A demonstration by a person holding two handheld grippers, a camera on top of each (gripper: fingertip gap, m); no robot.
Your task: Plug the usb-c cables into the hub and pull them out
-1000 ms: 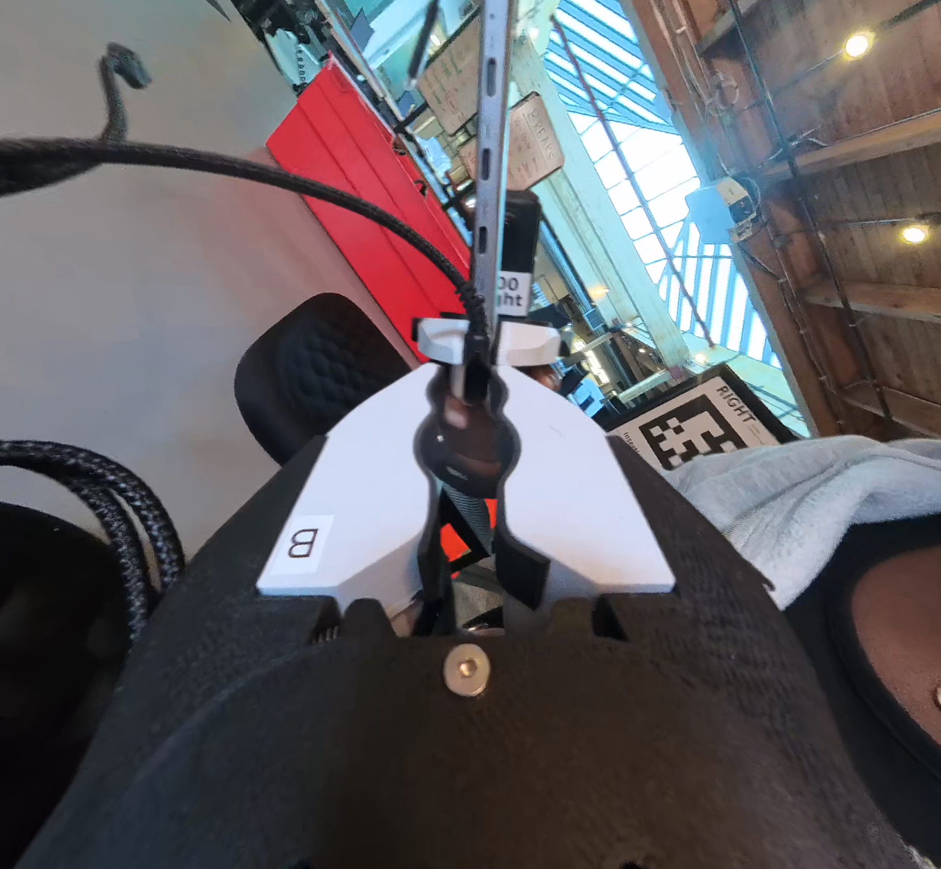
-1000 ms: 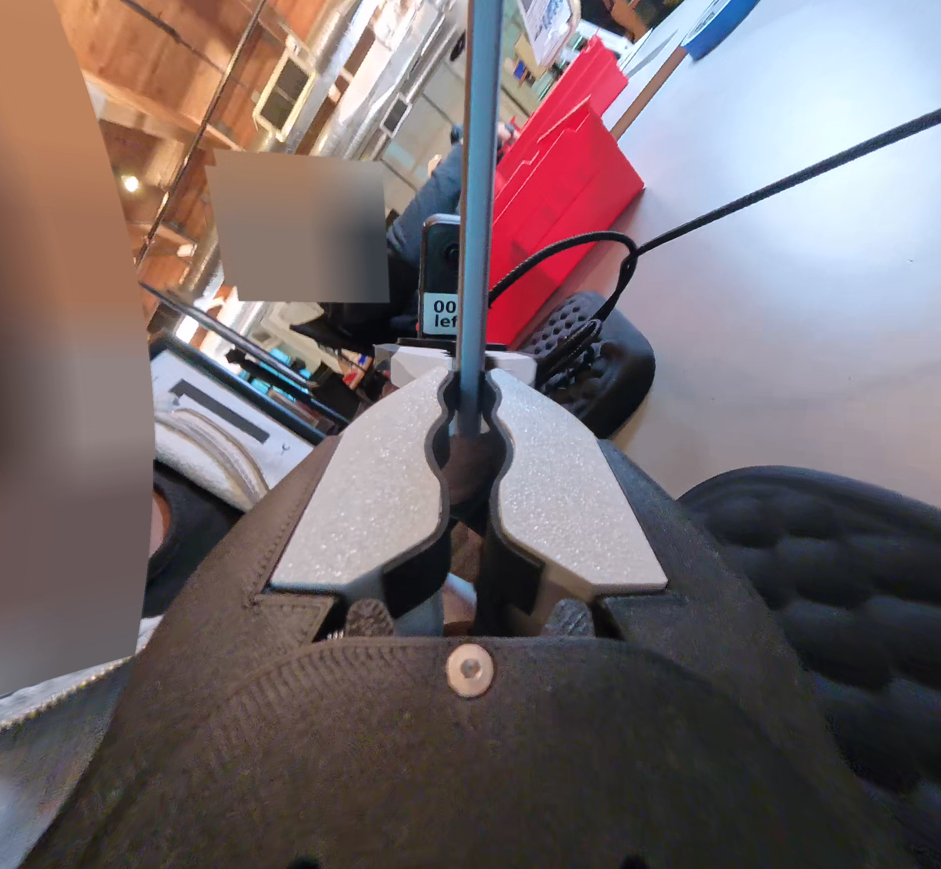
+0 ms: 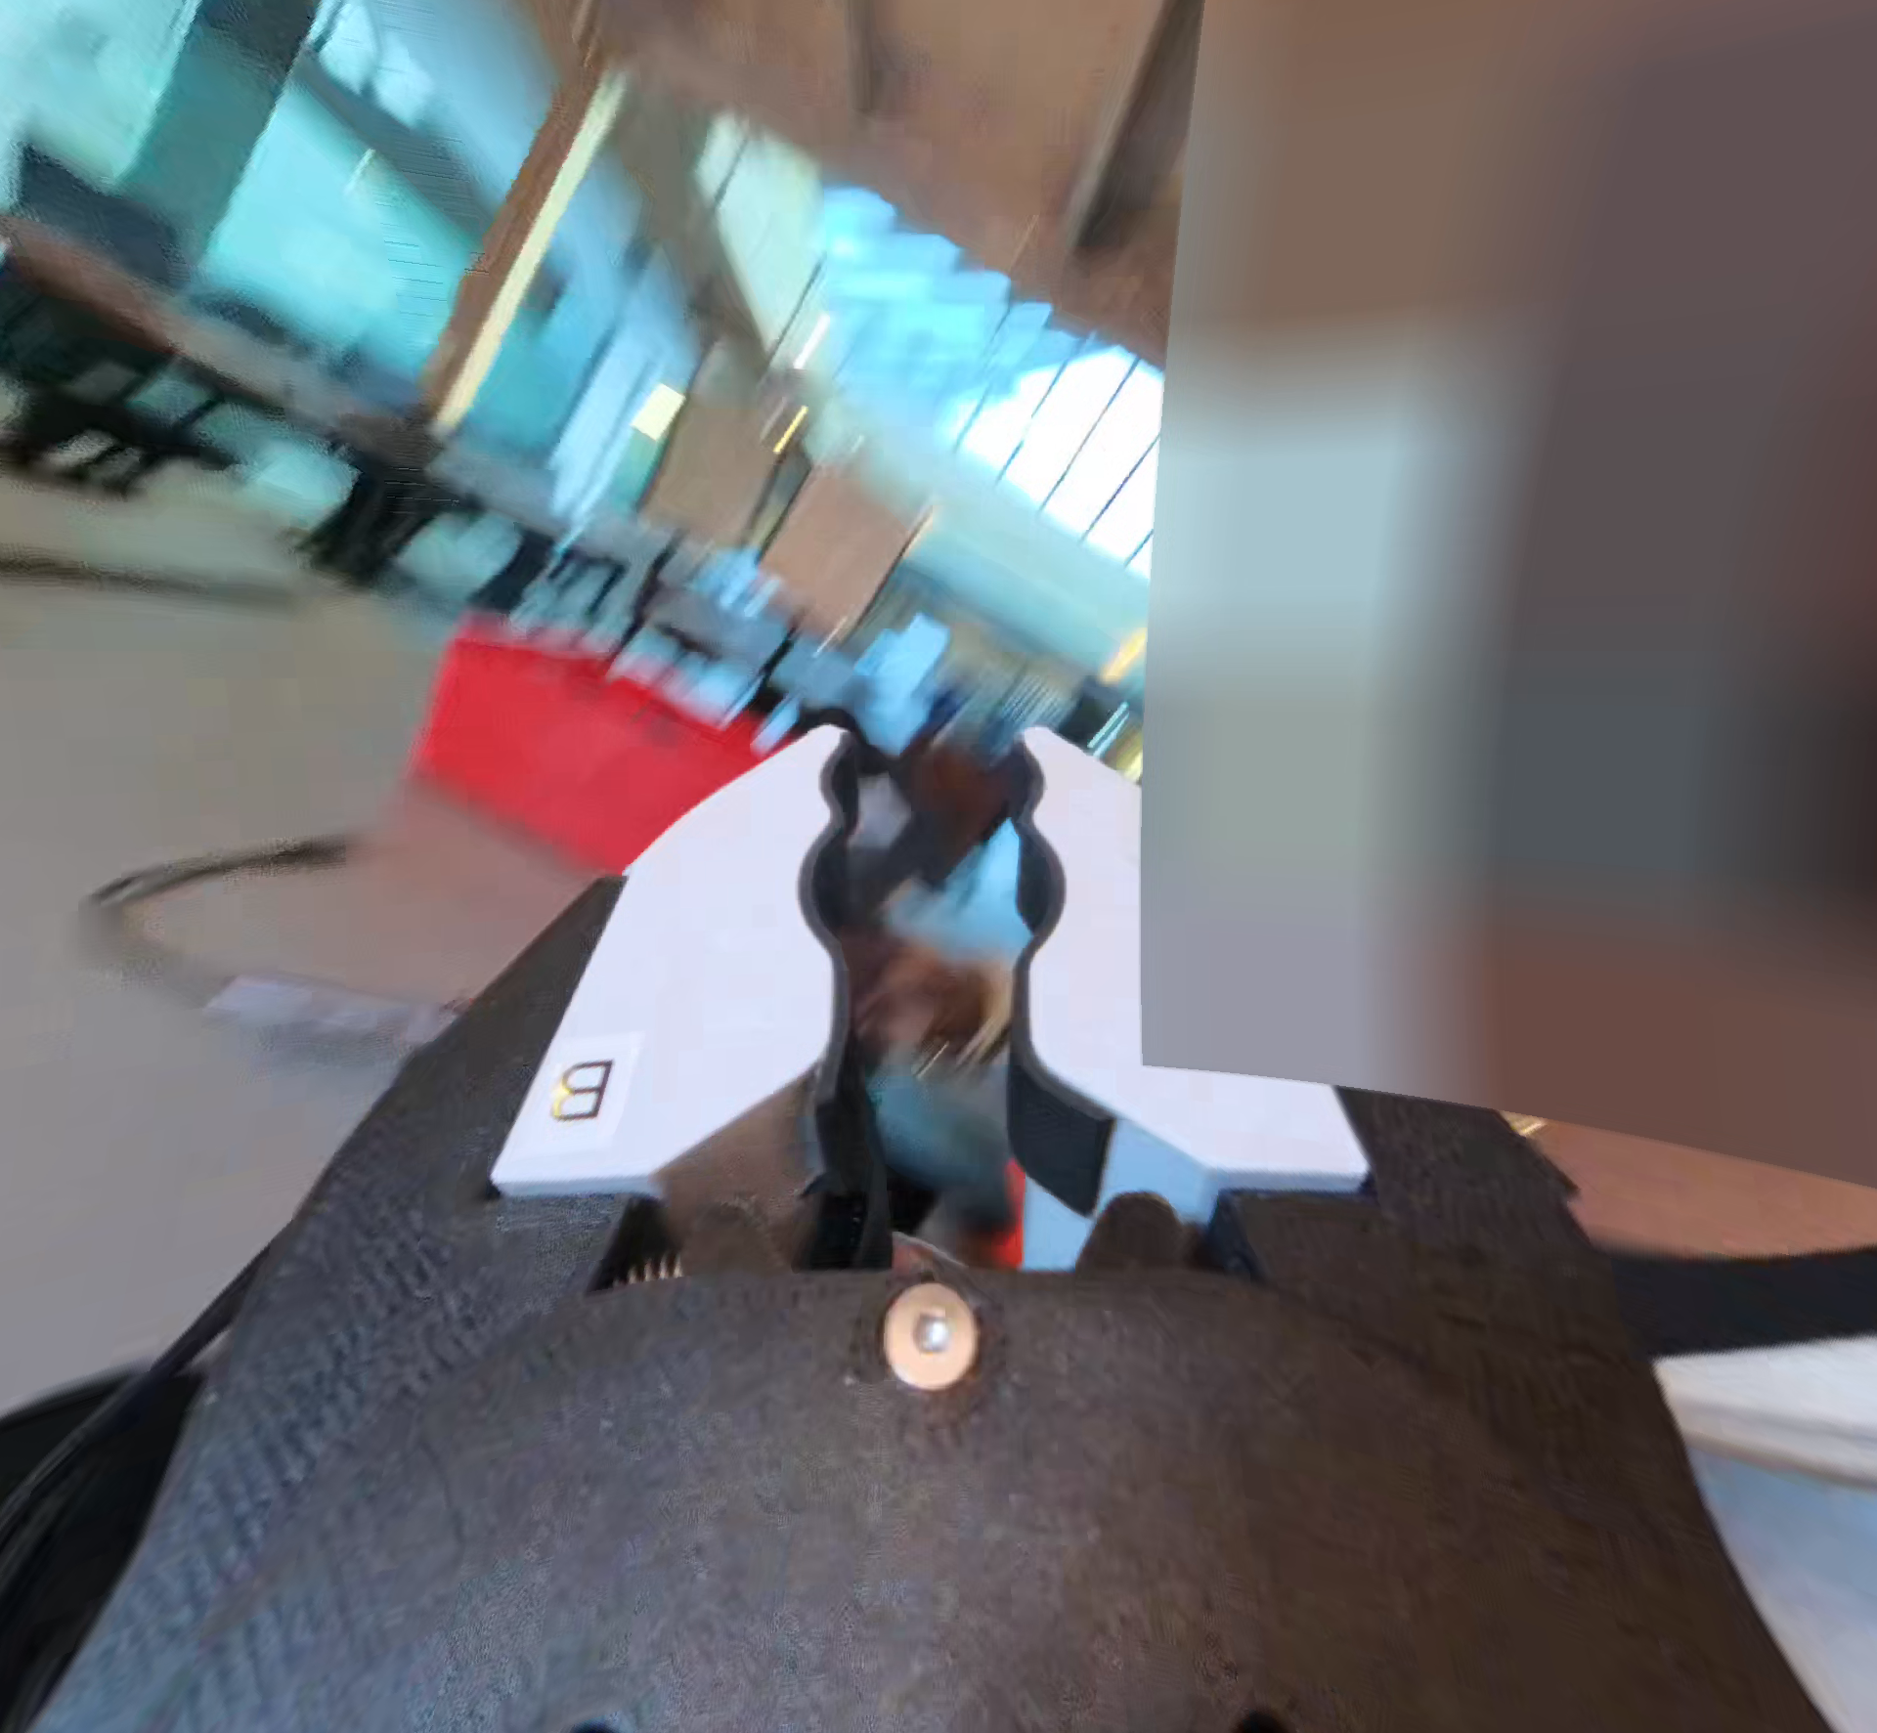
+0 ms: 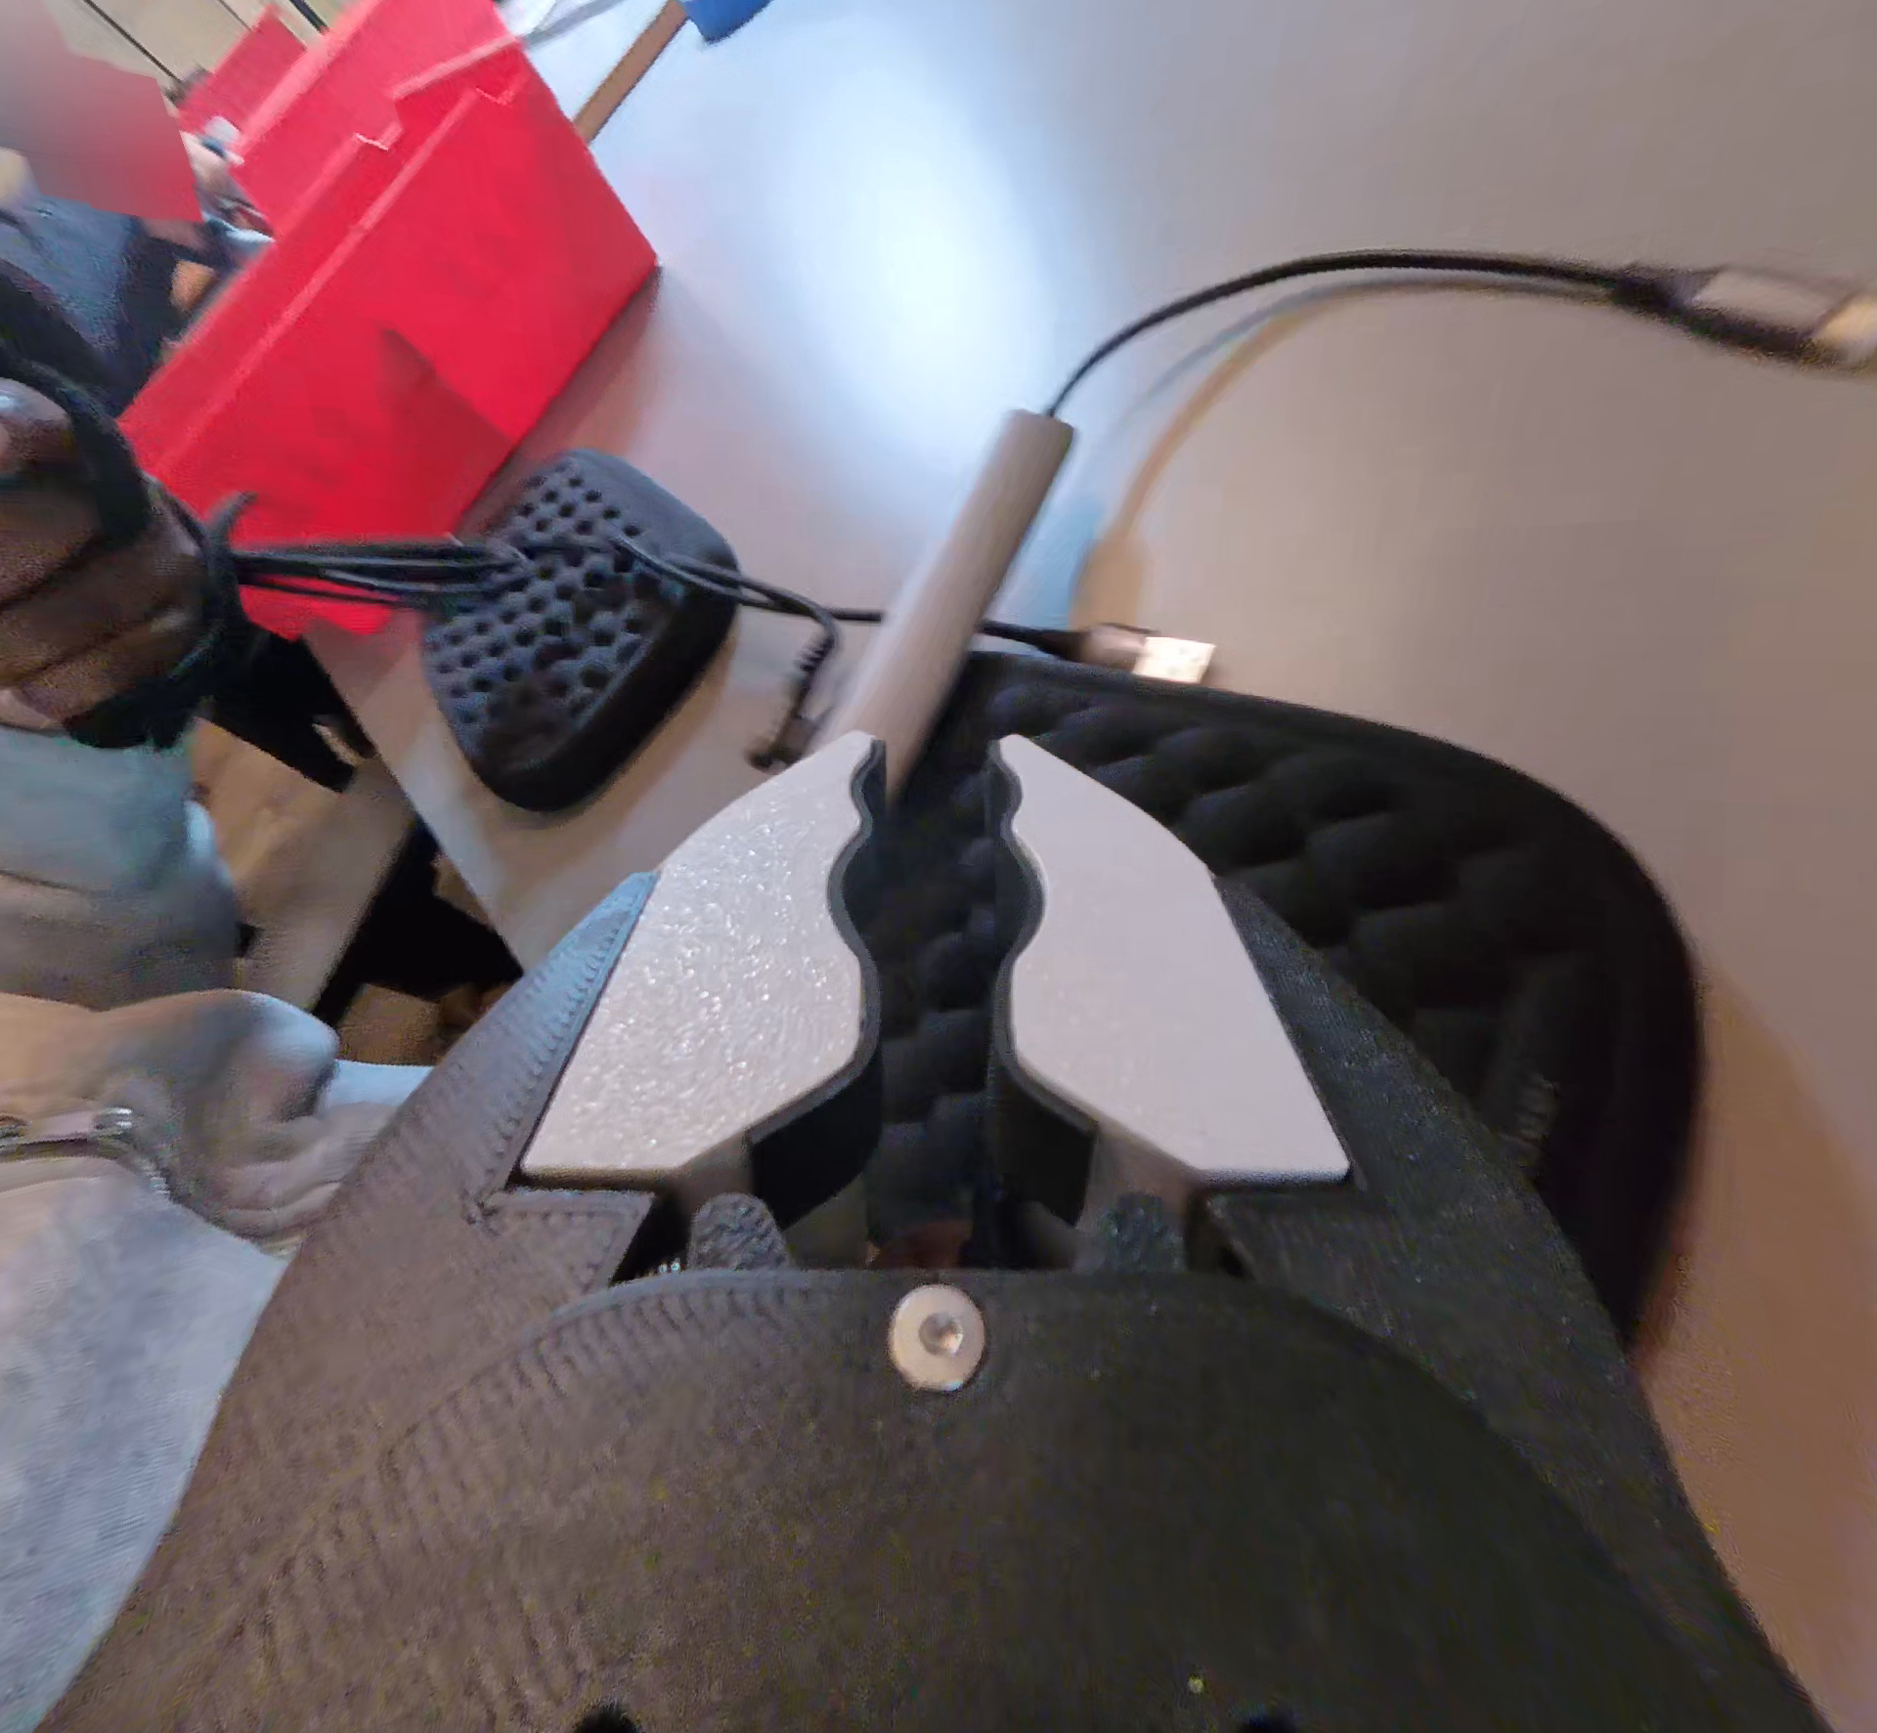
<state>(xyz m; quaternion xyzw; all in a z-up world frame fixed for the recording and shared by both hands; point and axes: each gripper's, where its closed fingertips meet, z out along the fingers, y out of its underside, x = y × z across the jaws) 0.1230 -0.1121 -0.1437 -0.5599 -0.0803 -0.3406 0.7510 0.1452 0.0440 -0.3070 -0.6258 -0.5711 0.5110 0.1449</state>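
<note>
— Did you catch that? A second ago both grippers were up in the air, the right gripper [image 4: 932, 750] clenched on the hub [image 4: 965, 587] and the left one pinching a plug seated in it.

— And now the right one has let go. Its jaws stand apart, and the hub only leans against the tip of one finger. It's not squeezed.

— Where has the hub ended up, then?

— Its near end is over the rim of the big black pad [image 4: 1422, 872] and its far end points out toward the middle of the tabletop [image 4: 1320, 110]. Its own thin lead [image 4: 1320, 268] curls off toward the right edge.

— And the cable that was plugged in?

— It's out, I'd say. There's a loose silver plug [image 4: 1168, 654] flat on the tabletop just beyond the pad's rim, touching nothing.

— What about the left gripper [image 3: 932, 740]?

— Its view is badly smeared, it's swinging fast. I can see room through the gap between its jaws and no plug there, so it looks released.

— So that's one pull-out done.

— That's my reading. If more rounds are wanted, the hub has to be picked up again. Leaning like that, it could roll off the pad when nudged.
</note>
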